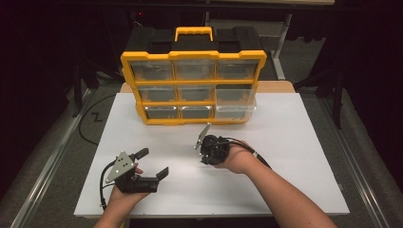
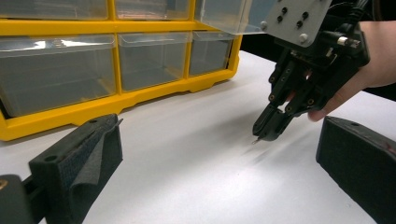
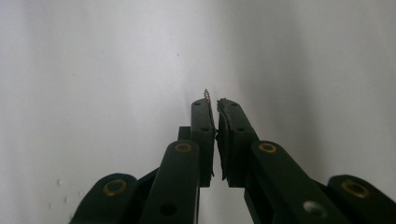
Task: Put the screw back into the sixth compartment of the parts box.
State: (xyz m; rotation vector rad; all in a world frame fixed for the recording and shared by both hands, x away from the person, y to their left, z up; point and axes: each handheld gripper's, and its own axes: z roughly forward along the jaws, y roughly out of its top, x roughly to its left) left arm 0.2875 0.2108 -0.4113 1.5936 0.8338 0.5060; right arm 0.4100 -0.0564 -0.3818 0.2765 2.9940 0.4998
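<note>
Screw [image 3: 207, 100], thin and threaded, sits clamped in right hand-held gripper [image 3: 215, 105]; left [image 1: 153, 163] gapes.

organizer [image 1: 192, 85]: 1 (nine clear drawers) | screw [image 3: 207, 103]: 1 | grippers: 2 | table [image 1: 294, 142]: 1

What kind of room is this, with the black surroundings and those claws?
Probably a lab or recording booth, not a home. A white table stands among dark drapes, bearing one yellow parts organizer with clear drawers. The person's right claw pinches a small screw; the left claw is open.
</note>
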